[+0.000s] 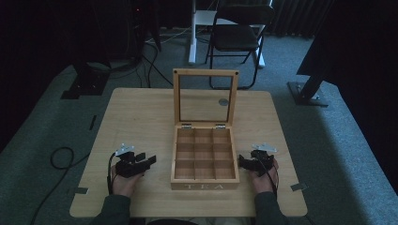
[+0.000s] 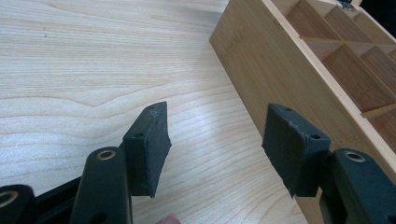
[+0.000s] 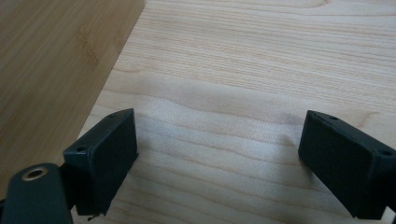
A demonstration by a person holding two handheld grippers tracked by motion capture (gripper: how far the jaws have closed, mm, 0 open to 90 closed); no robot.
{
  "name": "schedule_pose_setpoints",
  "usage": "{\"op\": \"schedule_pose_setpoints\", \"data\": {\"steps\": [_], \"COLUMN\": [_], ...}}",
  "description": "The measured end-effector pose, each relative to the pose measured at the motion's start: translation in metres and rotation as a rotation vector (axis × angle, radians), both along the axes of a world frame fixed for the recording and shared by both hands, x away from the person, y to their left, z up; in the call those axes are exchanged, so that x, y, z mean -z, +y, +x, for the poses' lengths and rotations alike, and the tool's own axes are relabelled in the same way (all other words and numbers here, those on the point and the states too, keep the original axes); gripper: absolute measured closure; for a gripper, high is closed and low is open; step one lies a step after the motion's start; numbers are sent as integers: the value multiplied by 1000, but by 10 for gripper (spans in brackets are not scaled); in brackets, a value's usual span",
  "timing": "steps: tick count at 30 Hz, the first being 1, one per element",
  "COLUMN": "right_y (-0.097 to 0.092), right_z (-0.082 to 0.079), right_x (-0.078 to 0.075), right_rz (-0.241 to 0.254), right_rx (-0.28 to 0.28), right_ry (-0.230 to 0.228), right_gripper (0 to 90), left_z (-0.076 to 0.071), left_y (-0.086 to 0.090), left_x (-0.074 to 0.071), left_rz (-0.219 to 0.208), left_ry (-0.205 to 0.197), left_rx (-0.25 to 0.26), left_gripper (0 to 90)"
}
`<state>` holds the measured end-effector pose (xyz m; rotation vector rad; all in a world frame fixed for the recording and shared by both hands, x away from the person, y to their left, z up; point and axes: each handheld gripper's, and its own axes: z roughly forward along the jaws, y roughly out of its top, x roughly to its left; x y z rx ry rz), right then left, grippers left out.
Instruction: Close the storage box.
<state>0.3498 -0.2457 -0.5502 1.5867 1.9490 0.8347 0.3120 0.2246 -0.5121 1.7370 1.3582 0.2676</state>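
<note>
A bamboo tea box (image 1: 204, 185) marked TEA stands in the middle of the table, its compartments bare. Its glass-paned lid (image 1: 205, 72) stands upright at the back. My left gripper (image 1: 151, 159) rests on the table left of the box, open, jaws pointing at its side. In the left gripper view the left gripper (image 2: 217, 116) has nothing between its pads, and the box wall (image 2: 261, 60) runs just ahead on the right. My right gripper (image 1: 241, 161) lies right of the box, open. In the right gripper view the right gripper (image 3: 219, 121) holds nothing, with the box wall (image 3: 56, 56) at upper left.
The light wooden table (image 1: 141, 117) has bare surface on both sides of the box and behind it. A black folding chair (image 1: 237, 37) stands beyond the far edge. A black cable (image 1: 61, 157) loops on the carpet at left. Dark stands flank the table.
</note>
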Motion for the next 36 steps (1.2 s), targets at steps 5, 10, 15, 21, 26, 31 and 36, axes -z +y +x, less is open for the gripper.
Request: {"op": "schedule_pose_setpoints", "data": {"steps": [5,10,15,21,26,31,36], "right_y": [0,0,-4,-6,-9,-12,-9], "right_z": [2,2,3,5,9,15,19], "right_x": [-1,-3,-6,-7,-9,-22,-38], "right_rz": [4,5,2,3,36,105,120], "right_rx": [-27,-18,5,-9,-27,-44,-66], "right_ry": [-13,-15,1,15,21,-15,-48], "right_gripper": [207,317,425,428,559,561,549], "left_z": [0,0,0,1,2,4,4], "left_y": [1,2,3,3,0,2,0], "left_x": [-1,-4,-5,-4,-1,1,3], "left_rz": [-8,-19,-16,19,90,101,119], "left_ry": [-1,0,-1,-6,-23,-17,-13], "left_rx": [-8,-9,-8,-16,-16,-33,-34], "left_gripper": [411,413,417,418,419,429,431]}}
